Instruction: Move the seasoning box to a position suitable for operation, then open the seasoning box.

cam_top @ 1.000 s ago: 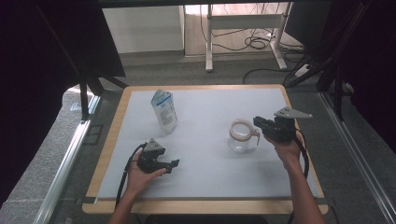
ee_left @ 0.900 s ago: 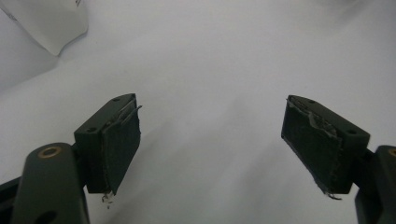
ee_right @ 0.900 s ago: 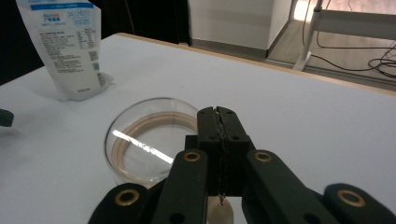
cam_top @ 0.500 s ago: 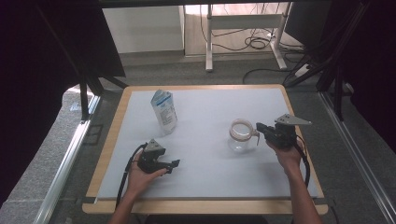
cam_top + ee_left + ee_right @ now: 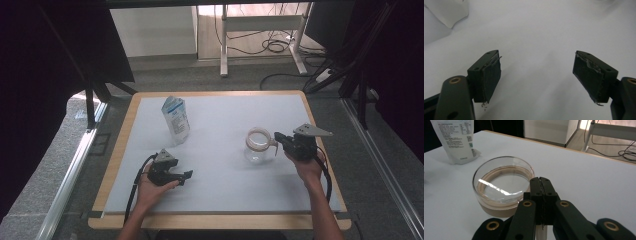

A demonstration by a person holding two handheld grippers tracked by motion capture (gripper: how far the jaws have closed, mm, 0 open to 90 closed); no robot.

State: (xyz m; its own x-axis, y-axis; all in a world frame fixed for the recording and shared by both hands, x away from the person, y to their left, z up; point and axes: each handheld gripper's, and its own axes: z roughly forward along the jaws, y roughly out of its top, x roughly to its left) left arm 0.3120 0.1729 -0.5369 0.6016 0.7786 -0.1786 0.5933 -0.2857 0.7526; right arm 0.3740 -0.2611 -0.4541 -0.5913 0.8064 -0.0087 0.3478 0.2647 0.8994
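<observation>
A white-covered table (image 5: 225, 170) with a wooden rim is standing on grey carpet. The right gripper (image 5: 541, 182) is pressing its jaws fully together with nothing between them, its tip sitting just beside the rim of a clear glass jar (image 5: 502, 185). The left gripper (image 5: 536, 72) is resting low over bare table, jaws spread wide. A white pouch (image 5: 176, 120) is standing well apart from the jar.

Left black two-jaw gripper (image 5: 186, 175) lay low in the left hand (image 5: 150, 186), jaws spread wide, right black two-jaw gripper (image 5: 276, 136) raised (grey plate on top), jaws pressed together, forearm extended.
</observation>
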